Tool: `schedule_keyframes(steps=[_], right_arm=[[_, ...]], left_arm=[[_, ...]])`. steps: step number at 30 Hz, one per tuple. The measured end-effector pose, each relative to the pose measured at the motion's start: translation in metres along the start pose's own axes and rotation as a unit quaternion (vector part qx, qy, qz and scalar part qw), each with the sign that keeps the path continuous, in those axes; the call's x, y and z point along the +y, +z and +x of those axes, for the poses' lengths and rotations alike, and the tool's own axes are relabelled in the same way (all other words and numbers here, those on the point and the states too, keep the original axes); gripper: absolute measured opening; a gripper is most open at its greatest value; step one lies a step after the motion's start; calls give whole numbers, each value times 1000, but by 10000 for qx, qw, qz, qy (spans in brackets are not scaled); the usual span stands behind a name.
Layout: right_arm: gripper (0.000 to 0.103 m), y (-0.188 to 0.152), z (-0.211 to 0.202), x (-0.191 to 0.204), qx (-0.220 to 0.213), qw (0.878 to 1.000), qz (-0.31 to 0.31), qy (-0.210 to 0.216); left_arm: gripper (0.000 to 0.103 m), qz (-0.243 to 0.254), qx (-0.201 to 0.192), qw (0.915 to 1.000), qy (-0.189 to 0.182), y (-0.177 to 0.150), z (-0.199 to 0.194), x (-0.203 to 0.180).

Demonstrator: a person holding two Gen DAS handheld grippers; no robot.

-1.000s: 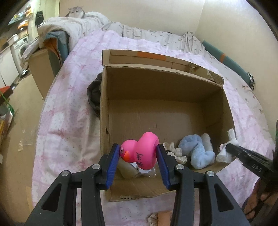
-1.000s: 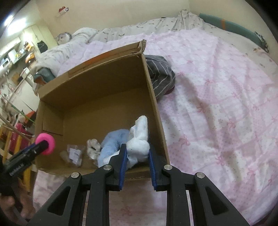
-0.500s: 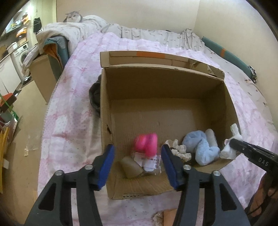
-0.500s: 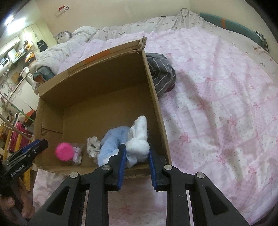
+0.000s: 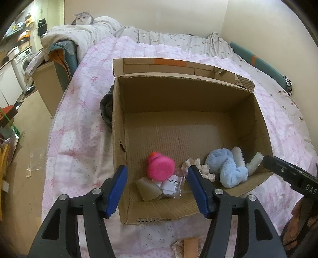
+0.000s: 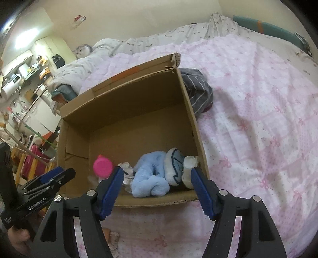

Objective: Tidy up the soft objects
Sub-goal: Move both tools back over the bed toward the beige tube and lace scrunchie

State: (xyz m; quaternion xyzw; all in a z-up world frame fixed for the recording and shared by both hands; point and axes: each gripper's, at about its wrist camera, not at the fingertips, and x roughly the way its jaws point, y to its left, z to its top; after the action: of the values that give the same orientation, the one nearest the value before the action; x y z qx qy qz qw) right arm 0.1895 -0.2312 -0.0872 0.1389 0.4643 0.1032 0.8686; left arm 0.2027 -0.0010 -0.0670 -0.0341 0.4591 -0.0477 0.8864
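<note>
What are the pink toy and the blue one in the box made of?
The pink toy looks like smooth, slightly glossy rubber or vinyl: even colour, rounded shape. The blue toy looks like plush fabric, fuzzy and slumped. The box is matte corrugated cardboard, fluting showing.

Grey-white cat [image 5: 83, 18] atop heaped pale bedding at far left of bed. Pink bow-print quilt [image 5: 83, 111] covers bed. Washing machine [image 5: 22, 64] far left. Teal bolster [image 5: 258, 63] along right wall. Red suitcase [image 6: 34, 162] on floor.

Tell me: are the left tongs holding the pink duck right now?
No. The left tongs stand open and empty, and the pink duck lies on the cardboard box floor.
</note>
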Motion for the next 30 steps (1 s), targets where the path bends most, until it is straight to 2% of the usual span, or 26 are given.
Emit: schedule_keyframes(steps=[8, 17, 25, 30], right_arm=[[74, -2, -5, 2, -8, 10000, -50, 45], [74, -14, -23, 14, 15, 9995, -298, 141], [74, -38, -37, 24, 96, 9990, -364, 238], [74, -51, -41, 36, 161, 9980, -557, 264]], left_arm=[[60, -11, -85, 10000, 39, -2, -11, 1], [60, -20, -135, 9996, 250, -10, -36, 6], [60, -106, 150, 9995, 251, -38, -54, 9], [60, -101, 167, 9996, 222, -53, -65, 5]])
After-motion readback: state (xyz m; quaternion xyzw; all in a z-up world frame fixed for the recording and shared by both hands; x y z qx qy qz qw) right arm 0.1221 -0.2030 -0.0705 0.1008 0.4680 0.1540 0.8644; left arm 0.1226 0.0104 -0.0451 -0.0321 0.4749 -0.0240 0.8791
